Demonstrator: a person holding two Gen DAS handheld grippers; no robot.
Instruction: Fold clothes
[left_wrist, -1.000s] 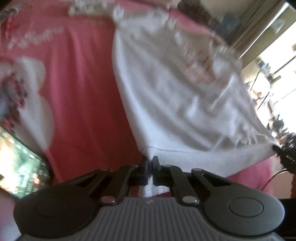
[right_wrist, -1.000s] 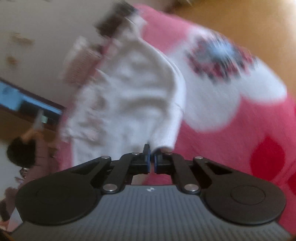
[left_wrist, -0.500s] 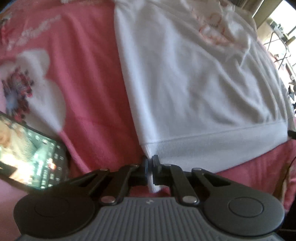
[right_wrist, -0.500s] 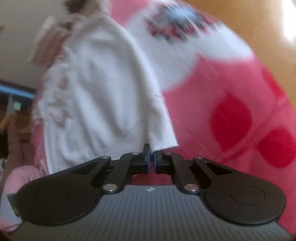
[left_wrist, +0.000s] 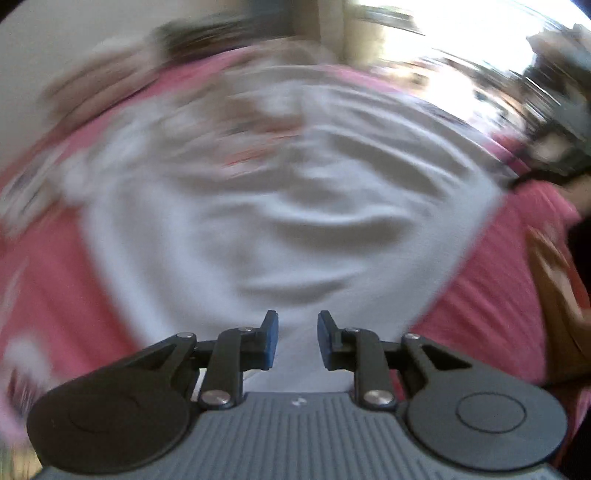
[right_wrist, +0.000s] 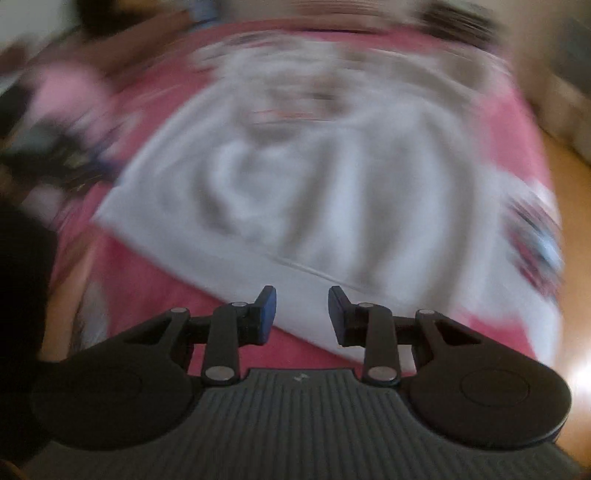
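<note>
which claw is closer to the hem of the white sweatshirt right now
Left. The left claw hangs open directly over the white sweatshirt at its near edge. The right claw is open at the hem's edge, partly over the pink blanket.

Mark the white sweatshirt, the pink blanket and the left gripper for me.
white sweatshirt (left_wrist: 280, 229): left wrist view, middle of its wrinkled body.
pink blanket (right_wrist: 155, 295): right wrist view, bare patch below the hem.
left gripper (left_wrist: 297, 339): left wrist view, gap between its open fingertips.

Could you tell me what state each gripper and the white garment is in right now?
left gripper: open, holding nothing.
right gripper: open, holding nothing.
white sweatshirt: lying spread and wrinkled, not folded, on the pink blanket.
</note>
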